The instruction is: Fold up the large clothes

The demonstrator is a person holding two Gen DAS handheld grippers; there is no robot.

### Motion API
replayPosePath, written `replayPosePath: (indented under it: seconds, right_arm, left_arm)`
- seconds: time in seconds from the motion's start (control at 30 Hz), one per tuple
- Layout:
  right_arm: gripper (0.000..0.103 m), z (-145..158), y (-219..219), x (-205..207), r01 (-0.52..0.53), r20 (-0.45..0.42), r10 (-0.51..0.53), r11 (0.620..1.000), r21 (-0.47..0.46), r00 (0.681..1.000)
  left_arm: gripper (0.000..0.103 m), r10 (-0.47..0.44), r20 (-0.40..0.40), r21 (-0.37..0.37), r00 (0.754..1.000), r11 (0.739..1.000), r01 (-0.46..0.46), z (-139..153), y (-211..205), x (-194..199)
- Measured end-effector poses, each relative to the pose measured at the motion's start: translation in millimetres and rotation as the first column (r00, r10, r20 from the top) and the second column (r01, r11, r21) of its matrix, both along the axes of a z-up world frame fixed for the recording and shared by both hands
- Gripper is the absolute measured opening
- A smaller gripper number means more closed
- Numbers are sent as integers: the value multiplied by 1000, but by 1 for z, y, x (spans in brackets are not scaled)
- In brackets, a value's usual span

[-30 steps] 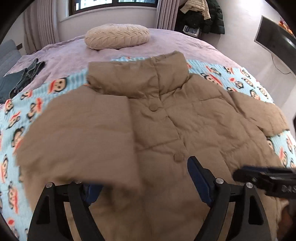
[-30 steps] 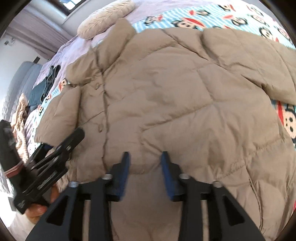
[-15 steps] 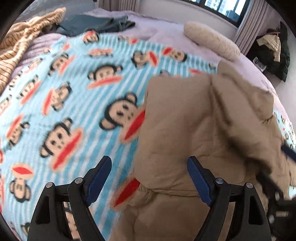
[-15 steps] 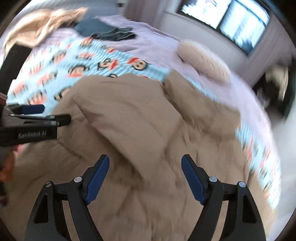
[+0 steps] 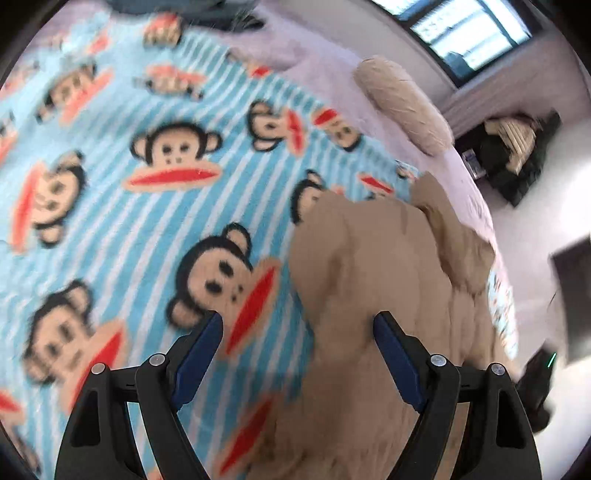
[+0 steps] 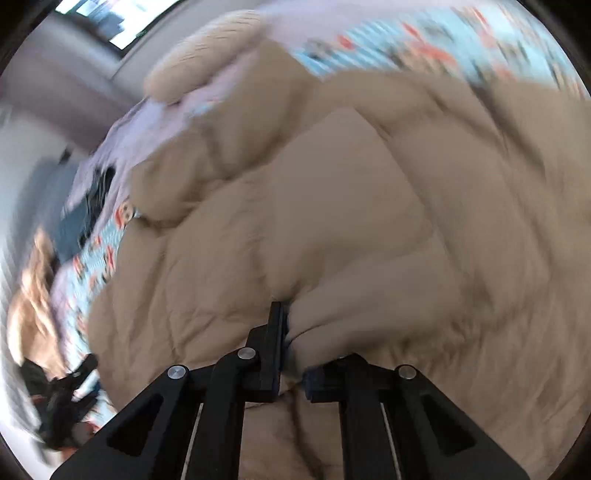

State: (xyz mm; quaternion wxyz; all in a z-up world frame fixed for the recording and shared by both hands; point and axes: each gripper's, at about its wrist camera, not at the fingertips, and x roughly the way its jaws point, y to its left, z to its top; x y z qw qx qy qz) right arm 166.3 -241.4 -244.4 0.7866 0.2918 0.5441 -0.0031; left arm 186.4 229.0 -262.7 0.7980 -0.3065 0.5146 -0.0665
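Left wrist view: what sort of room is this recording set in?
Most likely a bedroom. A bed with a monkey-print blanket and a pillow fills the view, with a window behind it; a tan jacket lies on the blanket.

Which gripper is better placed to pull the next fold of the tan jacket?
Right. The right gripper is already shut on a bunched fold of the tan jacket. The left gripper is open, straddling the jacket's edge and the monkey blanket, gripping nothing.
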Motion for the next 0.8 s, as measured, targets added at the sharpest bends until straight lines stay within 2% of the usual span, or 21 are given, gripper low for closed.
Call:
replayPosePath:
  seconds: [0.03, 0.07, 0.1, 0.17, 0.2, 0.3, 0.33, 0.4, 0.47, 0.5, 0.57, 0.6, 0.63, 0.73, 0.77, 0.8]
  right_arm:
    - [9, -2, -3, -1, 12, -1, -12, 1000, 29, 1000]
    - [9, -4, -4, -1, 13, 0, -13, 999, 48, 1000]
    - [9, -4, -3, -1, 6, 5, -6, 999, 49, 1000]
    - [9, -2, 1, 2, -25, 14, 25, 1000, 14, 1000]
    - [9, -3, 3, 3, -33, 16, 33, 999, 5, 999]
    - [9, -10, 8, -1, -37, 17, 37, 999, 25, 999]
    - [9, -15, 12, 5, -46, 17, 45, 998, 36, 999]
    - [9, -21, 18, 5, -78, 23, 78, 997, -8, 997]
    - [11, -18, 17, -3, -88, 24, 89, 996, -23, 996]
    - [14, -15, 15, -5, -97, 13, 97, 995, -19, 995]
    - [29, -4, 12, -13, -125, -10, 125, 992, -22, 992]
    - [42, 4, 9, -19, -135, -10, 135, 990, -37, 991]
    - [52, 12, 6, -25, -137, -1, 137, 989, -59, 991]
    - [52, 41, -5, -45, -114, 54, 125, 978, -178, 991]
    - [46, 50, -8, -49, -101, 84, 120, 974, -205, 989]
    - [30, 56, -9, -49, -96, 106, 123, 969, -226, 987]
  left_arm:
    - [60, 4, -15, -50, 1000, 999, -5, -7, 1, 8]
    - [45, -12, -20, -86, 1000, 996, 10, -9, -3, 14]
    - [24, -31, -18, -96, 999, 995, 29, -8, -8, 16]
    - [23, -55, 31, 24, 998, 998, 54, 9, -24, 15]
    - [18, -66, 46, 78, 997, 995, 62, 14, -29, 13]
    - [18, -58, 24, 213, 998, 976, 52, 5, -27, 18]
    - [18, -56, 4, 238, 998, 970, 53, -2, -25, 20]
    - [18, -50, -17, 249, 999, 967, 52, -9, -20, 20]
    - [18, -24, -16, 272, 1000, 962, 28, -2, -17, 16]
    - [18, -12, -11, 287, 1000, 958, 15, 4, -17, 14]
    - [18, 2, 17, 312, 1000, 950, -7, 20, -14, 4]
    - [18, 3, 43, 321, 999, 947, -16, 32, -12, -2]
    - [18, 0, 57, 328, 998, 945, -19, 39, -11, -9]
    - [18, -44, 95, 376, 995, 927, 5, 63, -18, -22]
    - [18, -60, 100, 386, 993, 922, 17, 65, -21, -24]
    - [18, -76, 102, 396, 992, 918, 30, 66, -25, -26]
